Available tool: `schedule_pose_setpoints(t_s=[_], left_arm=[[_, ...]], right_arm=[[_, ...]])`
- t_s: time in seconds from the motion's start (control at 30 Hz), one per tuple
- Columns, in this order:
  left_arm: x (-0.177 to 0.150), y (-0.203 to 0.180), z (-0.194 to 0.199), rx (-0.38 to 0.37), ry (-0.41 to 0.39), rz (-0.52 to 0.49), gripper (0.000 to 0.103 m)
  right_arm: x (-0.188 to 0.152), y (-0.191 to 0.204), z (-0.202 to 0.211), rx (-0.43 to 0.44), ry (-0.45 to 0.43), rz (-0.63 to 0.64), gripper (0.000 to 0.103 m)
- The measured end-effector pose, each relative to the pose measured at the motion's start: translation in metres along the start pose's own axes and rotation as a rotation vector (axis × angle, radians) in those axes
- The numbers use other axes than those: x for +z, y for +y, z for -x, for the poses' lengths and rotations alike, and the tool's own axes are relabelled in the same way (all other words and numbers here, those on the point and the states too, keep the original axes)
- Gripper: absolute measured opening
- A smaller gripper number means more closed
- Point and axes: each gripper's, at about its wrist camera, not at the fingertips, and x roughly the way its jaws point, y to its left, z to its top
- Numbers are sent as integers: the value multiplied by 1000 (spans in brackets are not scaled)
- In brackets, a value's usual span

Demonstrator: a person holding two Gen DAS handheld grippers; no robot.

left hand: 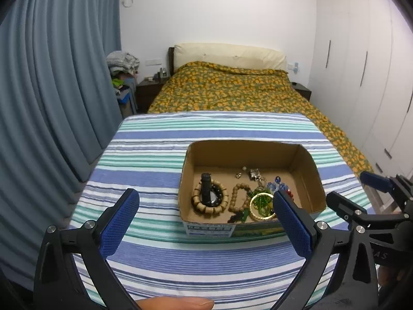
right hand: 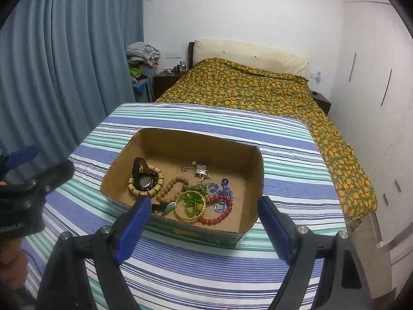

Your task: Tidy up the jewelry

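1. Sitting on the striped cloth that covers the table is an open-topped cardboard box, and all the jewelry I can see lies inside it.
2. At the box's left end, a wooden bead bracelet of chunky barrel beads lies flat, with a dark bead bracelet inside its ring and a black strap-like piece leaning over both.
3. Just beside those, a string of rounder tan beads curls toward the front wall.
4. Near the front middle lies a gold bangle, with green beads heaped inside its ring.
5. Touching the bangle on the right is a red bead bracelet; blue glass pieces lie just behind it.
6. Toward the back, a small silver charm rests on the box floor.
7. The left gripper hangs in front of the box with its jaws spread wide, nothing between them.
8. The right gripper hangs over the front wall, jaws likewise wide apart and holding nothing.
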Motion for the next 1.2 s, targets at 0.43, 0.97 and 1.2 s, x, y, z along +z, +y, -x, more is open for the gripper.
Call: schedule_pose_setpoints(t_s=[0.43,0.97,1.2], left_arm=[[-2,3,2,68,21,-4,103],[-2,4,5,63,34,-6,103],[-2,3,4,82,31,-15,103]], right_arm=[[-2,9,10,2,-14,34,86],[-2,10,15,-1,-28,41,86],[-2,11,19,5,-29,48,86]])
